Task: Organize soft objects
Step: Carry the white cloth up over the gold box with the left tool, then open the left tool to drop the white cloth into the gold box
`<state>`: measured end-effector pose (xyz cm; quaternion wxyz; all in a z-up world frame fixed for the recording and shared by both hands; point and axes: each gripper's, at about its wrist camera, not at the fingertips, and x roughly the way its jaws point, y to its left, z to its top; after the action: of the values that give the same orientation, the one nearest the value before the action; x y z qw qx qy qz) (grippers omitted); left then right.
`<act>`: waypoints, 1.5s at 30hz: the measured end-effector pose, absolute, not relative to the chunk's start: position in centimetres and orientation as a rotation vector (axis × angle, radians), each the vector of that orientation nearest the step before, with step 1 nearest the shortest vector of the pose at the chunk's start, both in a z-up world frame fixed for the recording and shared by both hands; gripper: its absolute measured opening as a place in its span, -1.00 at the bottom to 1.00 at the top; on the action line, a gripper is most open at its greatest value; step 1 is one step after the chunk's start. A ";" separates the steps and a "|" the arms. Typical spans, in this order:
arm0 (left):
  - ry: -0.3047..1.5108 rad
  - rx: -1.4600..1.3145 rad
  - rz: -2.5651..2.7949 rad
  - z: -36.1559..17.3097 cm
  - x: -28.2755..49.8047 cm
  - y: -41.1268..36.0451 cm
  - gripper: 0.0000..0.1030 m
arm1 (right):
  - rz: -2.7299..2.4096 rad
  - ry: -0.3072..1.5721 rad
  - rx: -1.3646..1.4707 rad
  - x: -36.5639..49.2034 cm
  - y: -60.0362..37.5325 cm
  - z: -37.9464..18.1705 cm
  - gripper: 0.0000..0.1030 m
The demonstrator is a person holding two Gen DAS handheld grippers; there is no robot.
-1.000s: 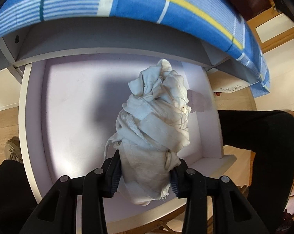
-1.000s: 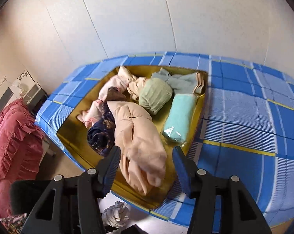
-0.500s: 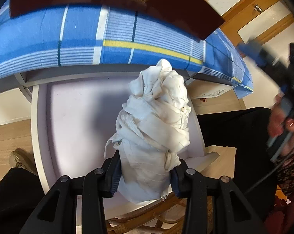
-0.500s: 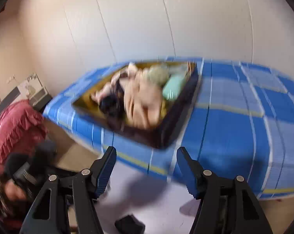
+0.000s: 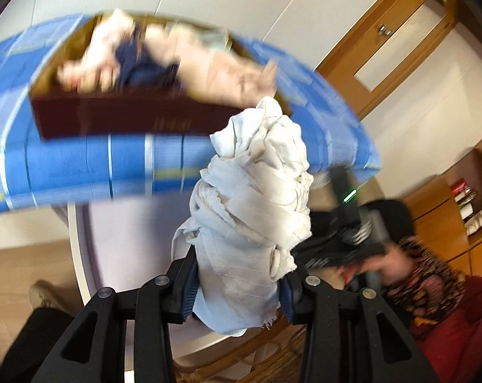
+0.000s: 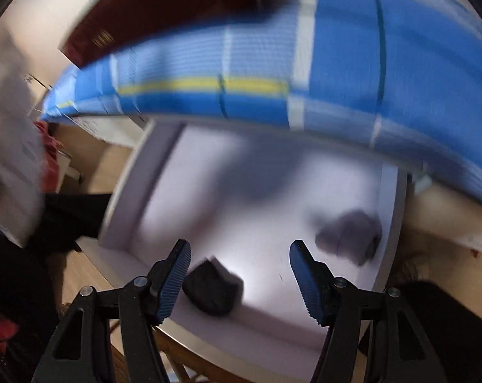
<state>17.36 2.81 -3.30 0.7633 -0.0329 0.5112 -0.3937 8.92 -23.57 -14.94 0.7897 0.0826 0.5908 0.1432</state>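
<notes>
At the bottom of the left wrist view, the left gripper (image 5: 237,282) stays clamped on a knotted white cloth bundle (image 5: 250,210), now raised from the pale drawer (image 5: 78,233) to the height of the blue checked bed (image 5: 81,166). The bundle's long axis runs from the jaws toward frame centre, its bunched end pointing at the dark red tray (image 5: 113,118) of blurred clothes beyond, probably its destination. In the right wrist view, the right gripper (image 6: 237,277), empty, has dropped toward the drawer, its jaws having just widened; a dark balled item (image 6: 214,290) lies below them, a grey one (image 6: 349,236) further right.
</notes>
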 end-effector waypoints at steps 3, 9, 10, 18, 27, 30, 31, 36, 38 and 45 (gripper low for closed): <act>1.061 -0.083 -0.863 -0.5 18.4 2.8 -0.20 | 0.268 1.359 0.179 9.0 -23.9 -16.8 0.37; 0.994 -0.060 -0.772 3.5 22.0 2.4 -0.20 | 0.193 1.477 0.233 9.0 -24.8 -19.9 0.37; 0.996 -0.072 -0.753 3.8 22.9 2.6 -0.20 | 0.186 1.492 0.253 9.0 -25.1 -20.4 0.37; 1.071 -0.114 -0.580 2.7 29.5 3.2 -0.20 | 0.183 1.496 0.262 9.1 -25.0 -20.3 0.37; 1.224 -0.035 -0.475 -1.5 34.5 2.6 -0.20 | 0.180 1.511 0.265 9.4 -25.1 -20.6 0.37; 1.239 -0.028 -0.459 -2.1 35.1 2.2 -0.20 | 0.184 1.511 0.269 9.4 -25.1 -20.6 0.37; 1.240 -0.014 -0.453 -2.3 35.2 2.0 -0.20 | 0.185 1.511 0.270 9.4 -25.1 -20.6 0.38; 1.227 0.145 -0.358 -3.3 36.4 1.1 -0.17 | 0.192 1.511 0.277 9.5 -25.0 -20.6 0.37; 1.227 0.145 -0.378 -3.2 36.1 1.0 -0.17 | 0.197 1.510 0.275 9.6 -24.9 -20.6 0.38; 1.151 0.164 -0.446 -0.3 33.6 0.9 -0.16 | 0.203 1.511 0.288 9.7 -24.8 -20.6 0.37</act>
<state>33.57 0.94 -0.25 0.8125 0.0766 0.5390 -0.2087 9.66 -24.78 -20.62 0.7139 0.1301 0.6819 0.0917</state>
